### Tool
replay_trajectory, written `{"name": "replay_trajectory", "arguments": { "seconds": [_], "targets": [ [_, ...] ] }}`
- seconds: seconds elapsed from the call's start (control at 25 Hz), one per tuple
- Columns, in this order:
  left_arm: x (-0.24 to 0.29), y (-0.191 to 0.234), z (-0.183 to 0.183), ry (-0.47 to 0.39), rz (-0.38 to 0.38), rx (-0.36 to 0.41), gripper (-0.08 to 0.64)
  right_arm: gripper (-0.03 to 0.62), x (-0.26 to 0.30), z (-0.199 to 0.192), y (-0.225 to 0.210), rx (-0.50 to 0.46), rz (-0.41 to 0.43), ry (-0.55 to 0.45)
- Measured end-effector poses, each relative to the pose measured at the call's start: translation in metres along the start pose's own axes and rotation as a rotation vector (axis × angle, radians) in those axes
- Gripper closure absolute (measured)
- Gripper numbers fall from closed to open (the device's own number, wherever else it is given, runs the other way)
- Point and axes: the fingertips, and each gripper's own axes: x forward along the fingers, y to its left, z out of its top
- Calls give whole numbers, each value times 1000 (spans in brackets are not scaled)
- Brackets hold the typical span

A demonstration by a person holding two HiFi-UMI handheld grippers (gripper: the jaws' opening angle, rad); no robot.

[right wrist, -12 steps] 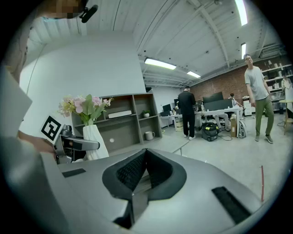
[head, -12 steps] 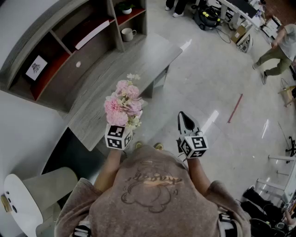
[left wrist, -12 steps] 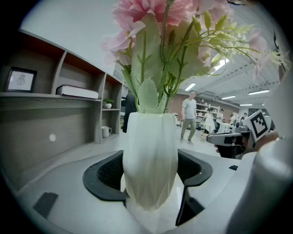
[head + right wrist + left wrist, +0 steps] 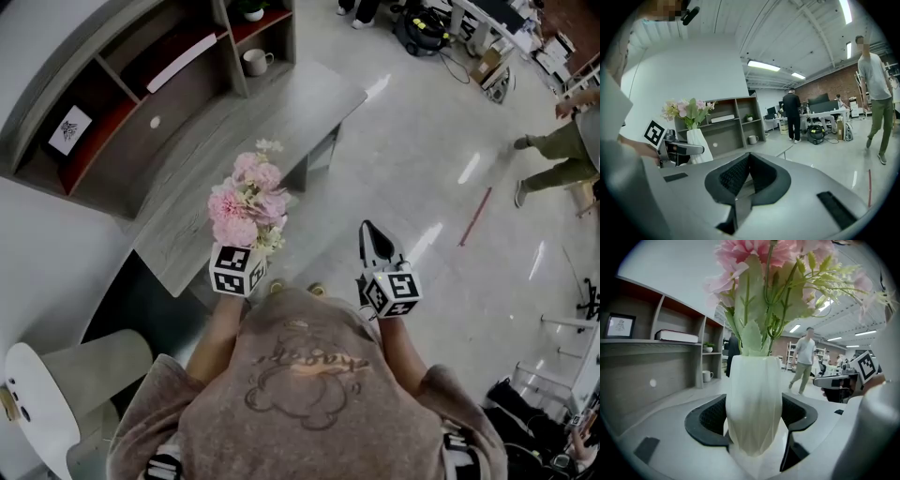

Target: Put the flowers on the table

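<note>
A bunch of pink flowers (image 4: 247,202) stands in a white faceted vase (image 4: 754,404). My left gripper (image 4: 752,418) is shut on the vase, its black pads pressed against both sides, and holds it upright above the near end of the grey wooden table (image 4: 234,141). In the right gripper view the flowers (image 4: 686,110) and vase (image 4: 699,146) show at the left. My right gripper (image 4: 372,239) hangs over the floor to the right of the table, jaws shut with nothing between them.
A shelf unit (image 4: 122,84) runs along the table's far side, with a white mug (image 4: 253,62), a small plant (image 4: 253,11), a book (image 4: 183,61) and a framed picture (image 4: 69,129). A white chair (image 4: 56,384) stands at lower left. A person (image 4: 562,141) walks at the far right.
Both grippers have stayed nearly where they were; the flowers shifted slightly toward the table. The person at the far right has walked further right.
</note>
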Motion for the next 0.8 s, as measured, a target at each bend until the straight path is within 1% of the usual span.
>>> {"name": "replay_trajectory", "arguments": {
  "seconds": [0.2, 0.36, 0.64, 0.8],
  "targets": [
    [16, -18, -2, -11, 22, -9, 206, 604, -15, -7, -28, -4, 7, 7],
    [27, -26, 3, -25, 25, -10, 206, 604, -14, -12, -46, -4, 7, 23],
    [52, -22, 14, -37, 40, -3, 206, 604, 2, -8, -66, 6, 11, 15],
    [81, -8, 26, -42, 31, 2, 206, 604, 29, -2, -79, 3, 12, 18]
  ]
}}
